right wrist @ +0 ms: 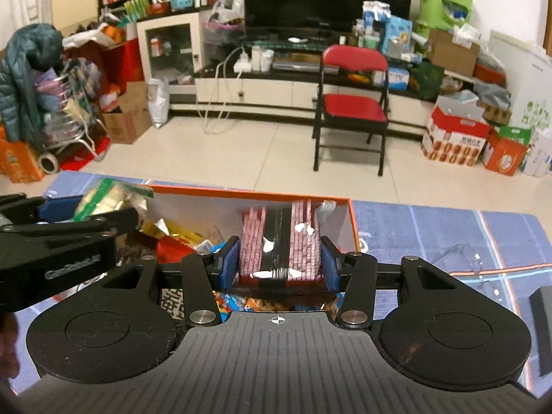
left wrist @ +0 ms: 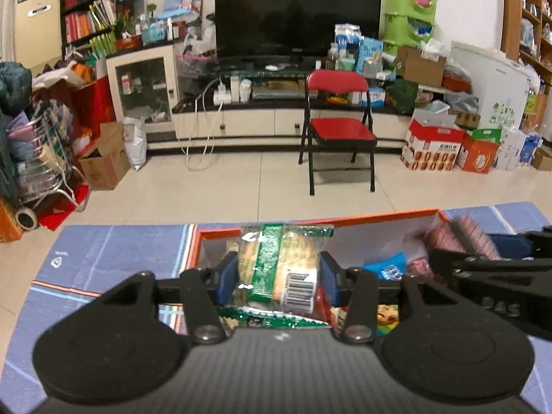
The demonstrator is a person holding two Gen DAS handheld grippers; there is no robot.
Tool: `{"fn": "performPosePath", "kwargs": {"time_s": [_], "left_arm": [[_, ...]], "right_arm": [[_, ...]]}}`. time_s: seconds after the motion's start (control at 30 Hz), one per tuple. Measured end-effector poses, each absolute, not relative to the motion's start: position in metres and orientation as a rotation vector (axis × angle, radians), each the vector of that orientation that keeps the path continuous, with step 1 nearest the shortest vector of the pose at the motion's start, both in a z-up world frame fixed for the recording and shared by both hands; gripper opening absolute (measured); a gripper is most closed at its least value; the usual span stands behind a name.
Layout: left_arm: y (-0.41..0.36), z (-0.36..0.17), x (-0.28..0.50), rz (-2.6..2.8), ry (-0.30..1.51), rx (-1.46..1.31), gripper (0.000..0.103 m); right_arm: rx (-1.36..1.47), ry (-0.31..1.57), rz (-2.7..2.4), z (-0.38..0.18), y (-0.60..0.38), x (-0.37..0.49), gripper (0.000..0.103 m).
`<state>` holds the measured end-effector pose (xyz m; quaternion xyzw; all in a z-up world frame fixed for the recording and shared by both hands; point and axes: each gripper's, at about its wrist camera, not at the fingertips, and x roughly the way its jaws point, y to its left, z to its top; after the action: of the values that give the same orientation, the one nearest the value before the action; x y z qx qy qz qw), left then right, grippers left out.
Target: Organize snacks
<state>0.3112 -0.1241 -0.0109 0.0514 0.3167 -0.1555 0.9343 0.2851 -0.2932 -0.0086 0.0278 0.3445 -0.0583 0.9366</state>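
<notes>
My left gripper (left wrist: 278, 272) clenched a green packet (left wrist: 276, 265) above the orange box (left wrist: 362, 219); my right gripper (right wrist: 280, 263), beside it, gripped a pink packet (right wrist: 280, 241) over the same box's near-full interior.

— Green pack (left wrist: 281, 269)?
— Clear wrap, green stripe, barcode; upright between the left pads, above the orange box (left wrist: 362, 219).
— Pink pack (right wrist: 281, 241)?
— Pink-patterned, black band down the middle; upright between the right pads, over the same box.
— Below?
— Mixed snacks (right wrist: 172, 238) heaped inside.
</notes>
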Motion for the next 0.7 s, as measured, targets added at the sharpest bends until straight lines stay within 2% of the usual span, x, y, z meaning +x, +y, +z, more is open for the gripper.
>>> {"fn": "performPosePath", "kwargs": {"time_s": [0.03, 0.07, 0.2, 0.27, 0.3, 0.33, 0.37, 0.47, 0.53, 0.6, 0.7], "left_arm": [[-0.125, -0.014, 0.314, -0.321, 0.658, 0.102, 0.052], [-0.124, -0.015, 0.314, -0.326, 0.659, 0.097, 0.068], [-0.113, -0.008, 0.299, -0.315, 0.630, 0.086, 0.073], [-0.105, 0.001, 0.282, -0.308, 0.624, 0.070, 0.076], [-0.101, 0.005, 0.270, -0.307, 0.614, 0.068, 0.081], [-0.097, 0.010, 0.255, -0.300, 0.599, 0.070, 0.086], [-0.094, 0.013, 0.242, -0.295, 0.588, 0.074, 0.103], [-0.085, 0.022, 0.196, -0.272, 0.554, 0.106, 0.102], [-0.077, 0.025, 0.166, -0.245, 0.556, 0.110, 0.102], [-0.067, 0.024, 0.144, -0.235, 0.562, 0.098, 0.102], [-0.055, 0.013, 0.123, -0.161, 0.571, 0.097, 0.102]], "right_arm": [[0.069, 0.702, -0.126, -0.009, -0.296, 0.286, 0.050], [0.088, 0.690, -0.124, -0.008, -0.298, 0.284, 0.052], [0.115, 0.632, -0.108, 0.003, -0.303, 0.260, 0.053], [0.125, 0.595, -0.094, 0.010, -0.302, 0.233, 0.059], [0.125, 0.578, -0.090, 0.012, -0.299, 0.216, 0.066], [0.120, 0.562, -0.092, 0.014, -0.296, 0.199, 0.070], [0.113, 0.550, -0.101, 0.015, -0.291, 0.181, 0.071], [0.110, 0.543, -0.128, 0.019, -0.274, 0.138, 0.076], [0.106, 0.539, -0.152, 0.023, -0.263, 0.117, 0.086], [0.081, 0.539, -0.171, 0.024, -0.247, 0.099, 0.091], [0.064, 0.541, -0.188, 0.019, -0.225, 0.081, 0.093]]}}
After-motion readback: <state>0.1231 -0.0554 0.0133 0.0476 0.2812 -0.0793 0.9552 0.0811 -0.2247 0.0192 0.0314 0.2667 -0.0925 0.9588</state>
